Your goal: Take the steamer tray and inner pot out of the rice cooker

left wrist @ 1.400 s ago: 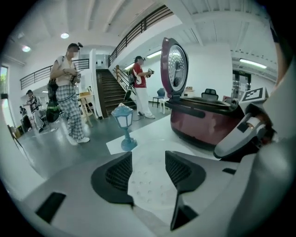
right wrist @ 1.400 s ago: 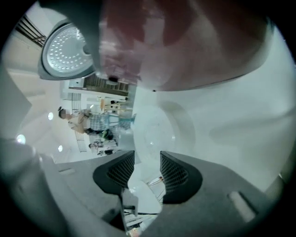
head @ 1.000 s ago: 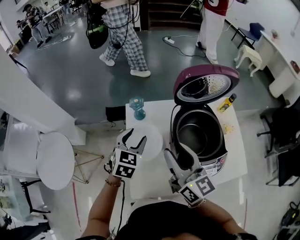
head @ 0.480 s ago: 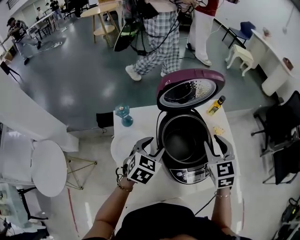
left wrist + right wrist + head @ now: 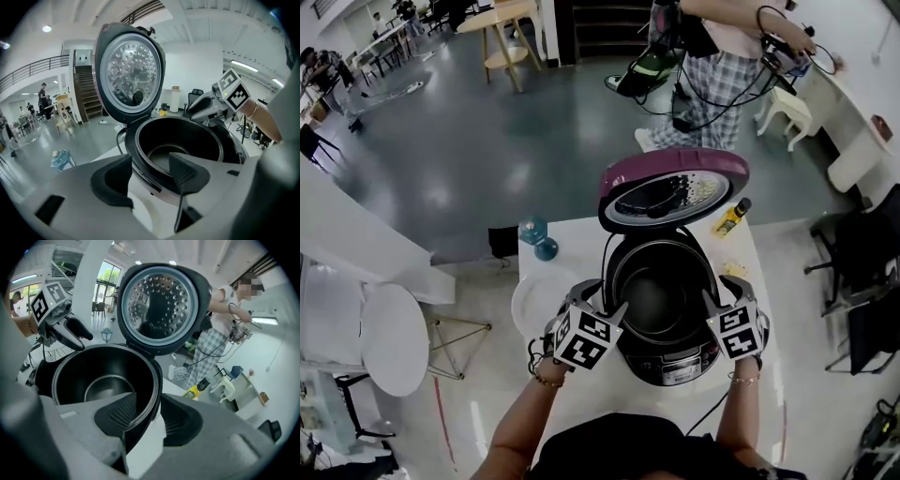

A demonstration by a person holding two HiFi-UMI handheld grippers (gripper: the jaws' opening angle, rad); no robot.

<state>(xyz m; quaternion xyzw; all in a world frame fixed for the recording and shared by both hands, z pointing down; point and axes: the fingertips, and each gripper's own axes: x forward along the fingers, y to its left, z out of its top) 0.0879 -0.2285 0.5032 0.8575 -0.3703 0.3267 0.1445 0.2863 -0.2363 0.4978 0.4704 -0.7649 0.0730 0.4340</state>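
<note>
White bench (image 5: 577,253) carries the open rice cooker (image 5: 670,361), inner pot (image 5: 661,300) seated inside. Left gripper (image 5: 150,161) and right gripper (image 5: 149,401) straddle opposite sides of its rim, likely for a level lift. The left fingers (image 5: 187,173) have just widened, and both pairs are released, not pinching.

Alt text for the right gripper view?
Right tongs straddle the near rim of the empty black metal inner pot, one jaw inside, one outside, not visibly clamped. Behind it the rice cooker's hinged lid stands open, showing its perforated silver inner plate; a person in plaid trousers stands beyond.
</note>
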